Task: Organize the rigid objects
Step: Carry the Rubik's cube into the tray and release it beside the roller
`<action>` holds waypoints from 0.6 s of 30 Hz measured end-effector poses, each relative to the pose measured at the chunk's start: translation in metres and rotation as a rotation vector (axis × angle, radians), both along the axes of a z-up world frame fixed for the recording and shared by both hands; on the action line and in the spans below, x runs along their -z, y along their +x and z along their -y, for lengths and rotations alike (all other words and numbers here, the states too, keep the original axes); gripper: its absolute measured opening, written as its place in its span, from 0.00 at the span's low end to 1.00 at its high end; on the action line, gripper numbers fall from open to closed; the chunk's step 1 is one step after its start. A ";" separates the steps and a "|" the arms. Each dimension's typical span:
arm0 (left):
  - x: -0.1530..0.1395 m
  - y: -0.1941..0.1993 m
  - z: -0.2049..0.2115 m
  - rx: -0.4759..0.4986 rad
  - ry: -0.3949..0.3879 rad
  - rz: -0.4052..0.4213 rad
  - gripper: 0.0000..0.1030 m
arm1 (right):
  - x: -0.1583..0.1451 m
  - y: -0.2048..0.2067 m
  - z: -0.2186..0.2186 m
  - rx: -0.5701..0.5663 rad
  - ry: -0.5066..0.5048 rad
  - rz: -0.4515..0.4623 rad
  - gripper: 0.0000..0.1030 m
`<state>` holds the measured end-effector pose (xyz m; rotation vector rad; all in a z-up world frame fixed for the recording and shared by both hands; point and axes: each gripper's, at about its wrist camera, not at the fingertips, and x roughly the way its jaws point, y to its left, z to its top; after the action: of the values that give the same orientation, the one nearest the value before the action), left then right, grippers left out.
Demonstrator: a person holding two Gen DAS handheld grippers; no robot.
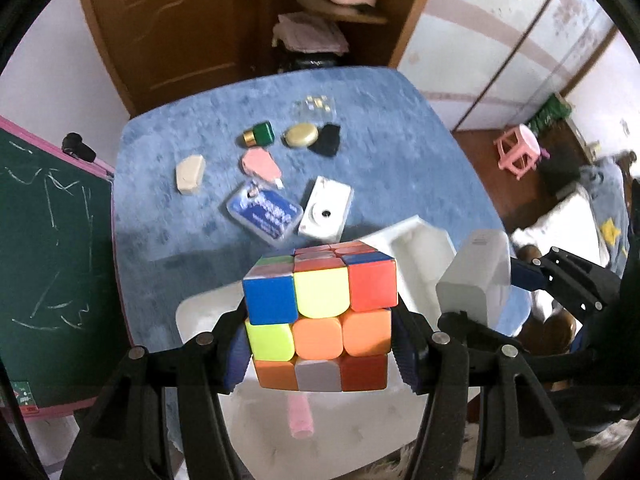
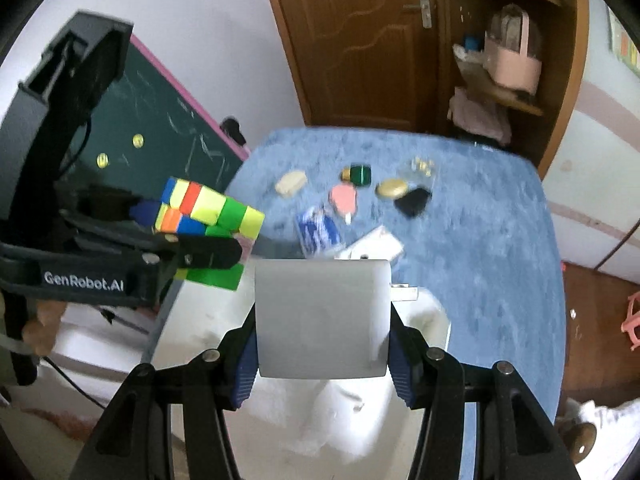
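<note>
My left gripper [image 1: 320, 354] is shut on a Rubik's cube [image 1: 320, 316] and holds it above a white tray [image 1: 420, 248] at the near edge of the blue table [image 1: 168, 160]. The cube also shows at the left of the right wrist view [image 2: 208, 216]. My right gripper [image 2: 322, 364] is shut on a white charger block [image 2: 322, 320], held above the same tray [image 2: 432, 320]; the block also shows in the left wrist view [image 1: 476, 280]. A pink cylinder [image 1: 300, 416] lies in the tray under the cube.
On the table lie a beige eraser [image 1: 190, 174], a pink tag [image 1: 258, 164], a green-and-gold bottle [image 1: 258, 135], a round gold case [image 1: 301, 135], a black pouch [image 1: 327, 140], a blue card case [image 1: 264, 214] and a white toy camera [image 1: 326, 214]. A chalkboard [image 1: 48, 240] stands left.
</note>
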<state>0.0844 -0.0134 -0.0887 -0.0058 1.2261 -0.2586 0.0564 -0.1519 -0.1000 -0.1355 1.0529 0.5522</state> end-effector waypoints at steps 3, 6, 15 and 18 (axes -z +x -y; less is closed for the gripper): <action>0.012 -0.009 0.008 0.051 0.045 0.000 0.60 | 0.018 -0.011 0.000 0.015 -0.046 -0.021 0.54; 0.023 -0.017 0.013 0.086 0.070 -0.011 0.60 | 0.039 -0.018 0.005 0.039 -0.064 -0.075 0.54; 0.064 -0.026 0.021 0.139 0.125 -0.084 0.60 | 0.082 -0.031 0.010 0.090 -0.110 -0.181 0.54; 0.077 -0.025 0.023 0.150 0.139 -0.110 0.60 | 0.090 -0.034 0.009 0.086 -0.132 -0.193 0.54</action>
<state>0.0591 -0.0367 -0.1660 0.1953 1.3540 -0.3063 0.0223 -0.1605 -0.1897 -0.1541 1.2781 0.4243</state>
